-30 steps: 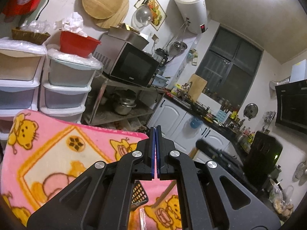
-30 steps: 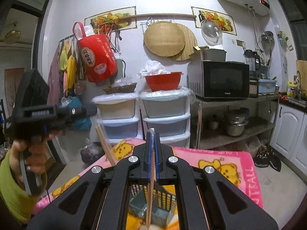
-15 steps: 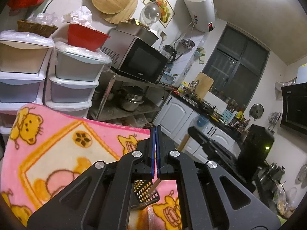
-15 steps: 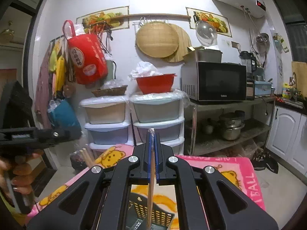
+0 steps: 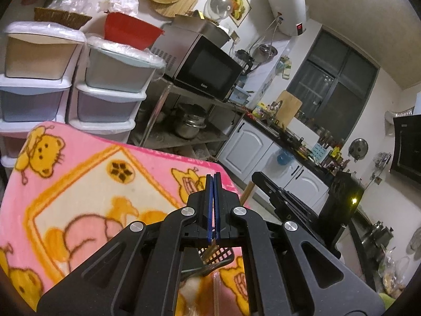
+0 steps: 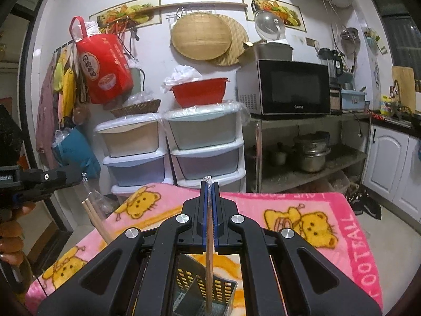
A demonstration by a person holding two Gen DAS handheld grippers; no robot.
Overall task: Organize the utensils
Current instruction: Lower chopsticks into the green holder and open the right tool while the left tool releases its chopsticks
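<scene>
My right gripper (image 6: pixel 209 184) is shut on wooden chopsticks in a clear wrapper (image 6: pixel 209 250). They hang upright with the lower end inside a grey perforated utensil basket (image 6: pixel 223 289) on the pink bear blanket (image 6: pixel 302 210). My left gripper (image 5: pixel 213 177) is shut on wooden chopsticks (image 5: pixel 210 250), seen below its pads above the same basket (image 5: pixel 221 256). In the right wrist view the left gripper's chopsticks (image 6: pixel 96 218) hang at the left. The right gripper's body (image 5: pixel 289 205) shows at the right of the left wrist view.
The pink blanket (image 5: pixel 79 184) covers the table. Stacked plastic drawers (image 6: pixel 205 155) and a red bowl (image 6: pixel 200 90) stand behind it. A microwave (image 6: pixel 289 89) sits on a metal shelf with pots (image 6: pixel 311 152). White kitchen cabinets (image 5: pixel 263 147) are at the right.
My right gripper has lowered its chopsticks deeper into the basket. My left gripper has shifted, and the basket now shows lower between its arms.
</scene>
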